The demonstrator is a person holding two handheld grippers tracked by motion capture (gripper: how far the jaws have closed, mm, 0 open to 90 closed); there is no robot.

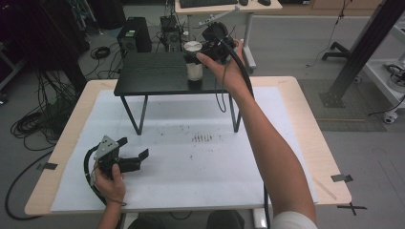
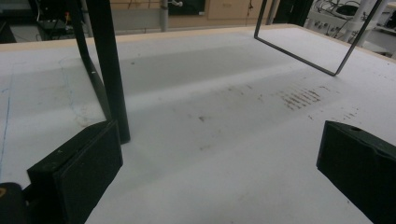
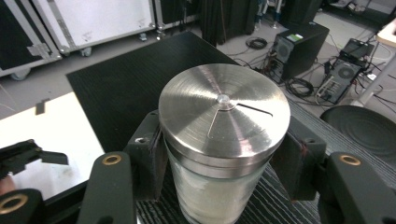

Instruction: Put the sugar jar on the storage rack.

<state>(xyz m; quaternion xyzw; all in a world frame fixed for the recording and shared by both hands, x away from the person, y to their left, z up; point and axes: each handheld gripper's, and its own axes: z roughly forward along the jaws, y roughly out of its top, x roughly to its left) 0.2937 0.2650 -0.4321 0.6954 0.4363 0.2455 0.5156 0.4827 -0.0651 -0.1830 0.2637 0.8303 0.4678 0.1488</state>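
step: right gripper (image 3: 224,177) clamped on jar (image 3: 223,140) over far black shelf (image 1: 153,74) | left gripper (image 1: 133,153) apart, idle on worktop (image 1: 200,157) | next: probably set jar down level, then release

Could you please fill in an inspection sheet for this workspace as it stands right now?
Surface: wooden table covered by a white sheet, with dark specks near its middle.
Job's things: glass jar with a steel lid, upright on the small black stand.
Clutter: nothing seen.
Grippers: right gripper shut on the jar, jaws on either side below the lid; left gripper open, empty, low over the sheet.
Cables: one trails from each gripper; coils lie on the floor at the left.
Surroundings: computer tower, desk, wheeled cases.
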